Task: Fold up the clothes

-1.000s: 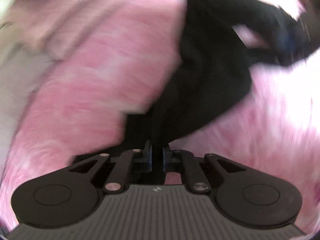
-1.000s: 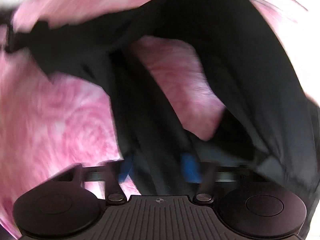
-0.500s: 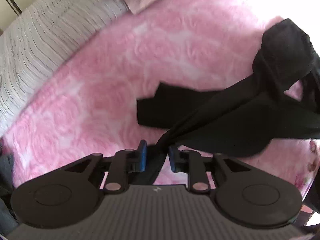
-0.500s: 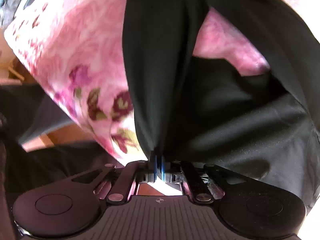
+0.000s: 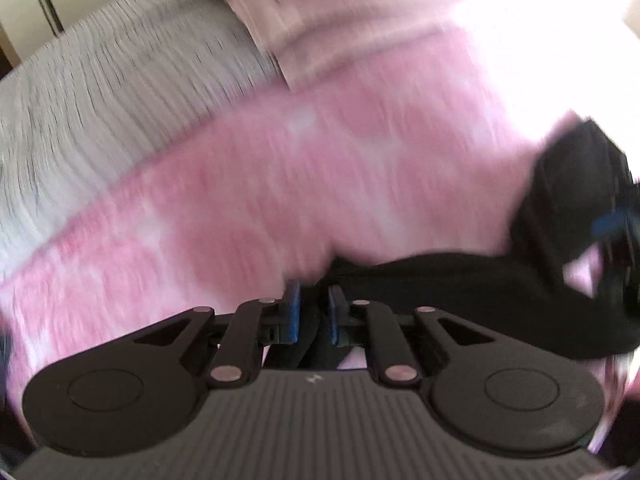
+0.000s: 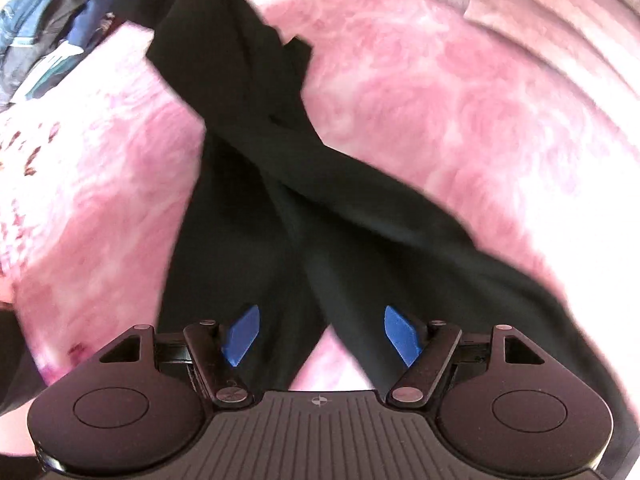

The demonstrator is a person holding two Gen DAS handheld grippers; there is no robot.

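Right tongs [image 6: 322,334] just sprang wide over black garment [image 6: 256,152]; left tongs [image 5: 314,316], blurred, parted around it.

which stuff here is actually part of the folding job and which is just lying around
Part of the job:
- black garment, spread on the pink blanket
- right claw, jaws just opened wide, pads off the cloth
- left claw, jaws just opened a little, cloth between them

Just lying about:
- pink blanket
- grey striped cover
- pale pink folded fabric
- blue clothes

A home bedroom: a fluffy pink blanket [image 5: 280,184] covers a bed, with a grey striped cover [image 5: 120,92] at ten o'clock
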